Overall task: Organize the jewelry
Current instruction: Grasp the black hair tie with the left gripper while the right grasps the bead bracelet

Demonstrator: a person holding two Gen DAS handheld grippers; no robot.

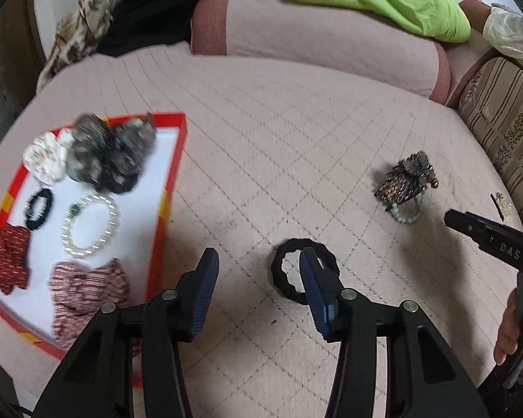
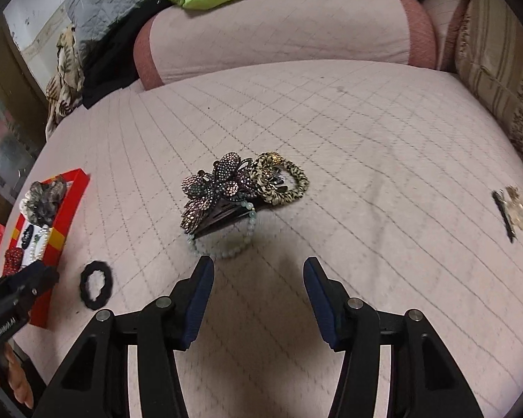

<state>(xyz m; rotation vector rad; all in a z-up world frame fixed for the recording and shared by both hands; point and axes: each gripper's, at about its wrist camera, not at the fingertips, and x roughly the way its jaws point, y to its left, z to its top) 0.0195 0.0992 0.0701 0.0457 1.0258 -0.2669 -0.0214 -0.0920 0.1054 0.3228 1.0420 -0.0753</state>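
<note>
On the pink quilted bed (image 1: 296,132), the left gripper (image 1: 258,261) hangs wide open with its right fingertip over the black hair tie (image 1: 279,271), so the ring sits off-centre; I would shift right until one finger drops inside the loop and the other outside, then press down and close on the band. Beside it, the red-rimmed tray (image 1: 172,188) already holds scrunchies and a pearl bracelet (image 1: 90,224). The right gripper (image 2: 258,271), also open and empty, faces the rhinestone butterfly clip (image 2: 216,188), which lies on a pale bead bracelet (image 2: 223,247) and touches a leopard-print hair tie (image 2: 282,177)
</note>
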